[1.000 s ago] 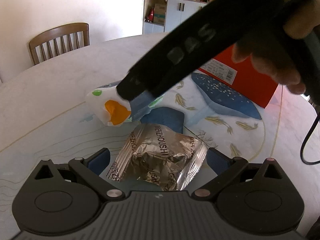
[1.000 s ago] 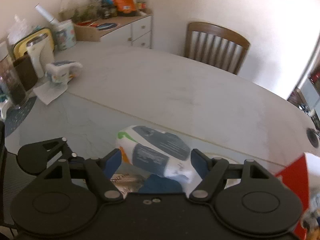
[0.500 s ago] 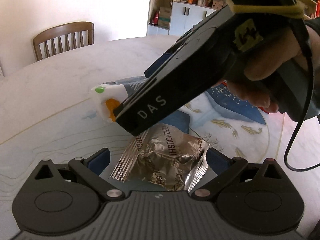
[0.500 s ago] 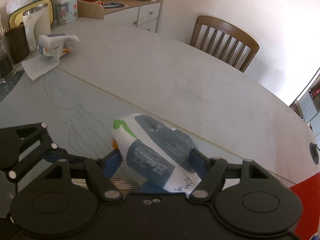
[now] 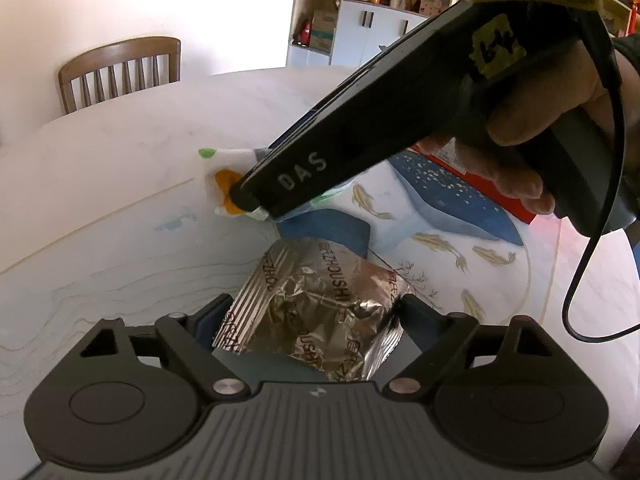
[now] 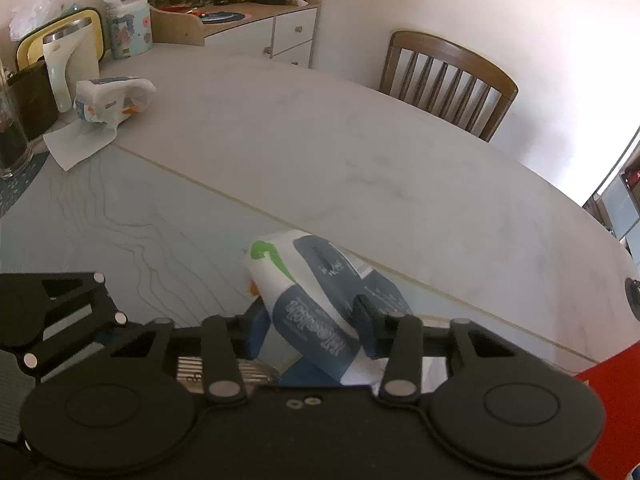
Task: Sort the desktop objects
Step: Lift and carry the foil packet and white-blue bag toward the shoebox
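Note:
A crinkled silver foil snack packet [image 5: 312, 288] lies on the table between the fingers of my left gripper [image 5: 314, 314]. Its jaws are closing, and both pads touch the packet's edges. Just beyond it lies a white tissue pack [image 5: 222, 178] with blue-grey labels and green and orange marks. My right gripper [image 6: 310, 316] points down onto this tissue pack [image 6: 304, 268]; its jaws are closing and squeeze the pack's near end into a fold. In the left wrist view the right gripper's black body [image 5: 360, 132] hides most of the pack.
A red box [image 5: 480, 172] stands behind the whale-print mat [image 5: 452, 208]. At the table's far left are a second tissue pack [image 6: 112, 98] on a paper sheet, a white device [image 6: 64, 64] and a glass jar [image 6: 12, 140]. A wooden chair [image 6: 448, 80] stands at the far edge.
The right gripper's fingers closed onto the tissue pack and pinched it. The left gripper's fingers came in to the foil packet's edges. The left hand stayed put.

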A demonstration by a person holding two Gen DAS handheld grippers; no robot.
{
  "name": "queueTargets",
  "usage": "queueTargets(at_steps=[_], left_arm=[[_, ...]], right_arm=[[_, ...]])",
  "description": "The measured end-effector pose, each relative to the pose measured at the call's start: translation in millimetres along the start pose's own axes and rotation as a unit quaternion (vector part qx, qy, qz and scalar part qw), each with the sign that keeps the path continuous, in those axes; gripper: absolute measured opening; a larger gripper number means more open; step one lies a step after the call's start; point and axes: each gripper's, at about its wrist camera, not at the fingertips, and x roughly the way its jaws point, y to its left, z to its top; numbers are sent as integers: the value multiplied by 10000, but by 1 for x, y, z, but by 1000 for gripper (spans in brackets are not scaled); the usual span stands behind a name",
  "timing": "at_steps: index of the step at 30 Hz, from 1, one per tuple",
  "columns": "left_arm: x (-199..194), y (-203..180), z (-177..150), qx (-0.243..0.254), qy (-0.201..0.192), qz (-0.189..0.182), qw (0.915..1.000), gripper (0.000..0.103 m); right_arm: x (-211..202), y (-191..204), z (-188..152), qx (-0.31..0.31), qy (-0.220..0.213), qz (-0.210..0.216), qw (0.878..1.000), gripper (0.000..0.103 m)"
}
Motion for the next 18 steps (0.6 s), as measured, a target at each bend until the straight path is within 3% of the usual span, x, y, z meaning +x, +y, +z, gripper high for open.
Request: queueTargets(at_steps=[12,14,15,18], left_arm=[[-2,-3,1,-102,77,15,9999,77],[-3,-3,1,-133,83,-8,9999,73],[-4,-3,1,-164,78,-53,9998,65],[-5,-3,0,-239,96,-30,9997,64]], right_arm=[[-19,-9,-9,237,42,-306,9992,25],[-22,-10,-12,287,54,-324,9990,23],[-25,-11,-13,335,56,-328,9989,22],[-32,-12,-20,496,66,-355,9981,21]])
